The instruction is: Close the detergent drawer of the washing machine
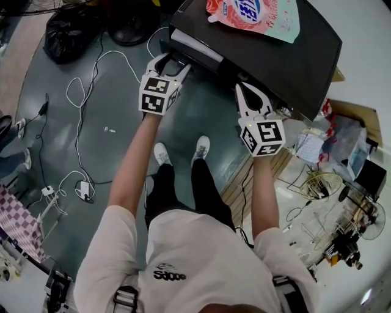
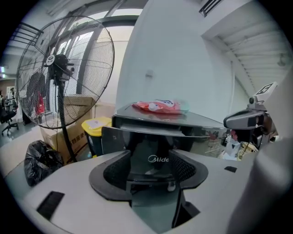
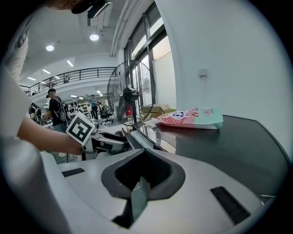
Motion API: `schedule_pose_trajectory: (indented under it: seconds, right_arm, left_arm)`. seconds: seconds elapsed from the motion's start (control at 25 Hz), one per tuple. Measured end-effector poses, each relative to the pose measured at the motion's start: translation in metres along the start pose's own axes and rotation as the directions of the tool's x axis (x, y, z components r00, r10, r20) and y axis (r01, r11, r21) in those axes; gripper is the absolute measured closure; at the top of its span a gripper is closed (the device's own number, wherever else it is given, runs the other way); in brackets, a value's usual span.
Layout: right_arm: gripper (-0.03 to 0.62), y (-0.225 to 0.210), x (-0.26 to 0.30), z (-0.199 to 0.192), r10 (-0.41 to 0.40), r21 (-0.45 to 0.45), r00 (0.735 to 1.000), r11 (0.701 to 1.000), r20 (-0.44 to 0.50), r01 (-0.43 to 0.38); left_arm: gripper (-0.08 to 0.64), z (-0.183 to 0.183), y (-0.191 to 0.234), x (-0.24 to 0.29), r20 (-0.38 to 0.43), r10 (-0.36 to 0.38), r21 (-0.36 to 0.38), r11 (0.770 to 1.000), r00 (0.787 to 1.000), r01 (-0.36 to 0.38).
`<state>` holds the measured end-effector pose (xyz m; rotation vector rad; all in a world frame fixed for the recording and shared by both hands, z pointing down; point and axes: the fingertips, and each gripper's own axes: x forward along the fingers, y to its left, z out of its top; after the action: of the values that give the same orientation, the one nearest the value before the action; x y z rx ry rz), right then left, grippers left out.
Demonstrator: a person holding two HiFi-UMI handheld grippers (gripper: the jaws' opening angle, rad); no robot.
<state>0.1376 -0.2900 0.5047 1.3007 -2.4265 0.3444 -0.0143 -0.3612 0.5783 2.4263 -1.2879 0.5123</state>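
At the front of the washing machine (image 1: pixel 287 61), the detergent drawer (image 1: pixel 197 46) stands extended from the cabinet on the person's left side, its white tray body visible behind a dark front panel. The left gripper (image 1: pixel 170 62) is positioned directly at that panel. In the left gripper view its jaws are spread wide, and the glossy drawer front with the brand logo (image 2: pixel 158 159) sits squarely between and just ahead of the pads; contact cannot be confirmed. The right gripper (image 1: pixel 247 88) is held at the machine's front edge, well to the right of the drawer. In the right gripper view its jaws are pressed together with nothing between them. A pink and pale green detergent pouch (image 1: pixel 256 15) lies flat on the dark machine top. To the left of the machine, the left gripper view shows a large pedestal fan (image 2: pixel 59 68), a yellow-lidded bin (image 2: pixel 97 125) and a black bag (image 2: pixel 41 160) on the floor. White cables (image 1: pixel 85 110) trail across the grey floor.
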Motion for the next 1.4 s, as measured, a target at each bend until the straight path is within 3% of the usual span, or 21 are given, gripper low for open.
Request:
schedule_pose_trajectory:
  seconds: [0.4,1.4]
  right_arm:
    - [0.588,-0.021,0.011,0.004,-0.062,0.016,0.998,0.998,0.008,0.062]
    - [0.588,-0.03,0.017,-0.011,-0.053,0.027,0.998,0.998,-0.03,0.054]
  left_arm:
    - [0.288,0.01,0.005,0.017,-0.003,-0.014,-0.011,1.0,1.0,0.014]
    - [0.287,0.021,0.009,0.037,0.028,-0.026,-0.023,0.999,0.999,0.027]
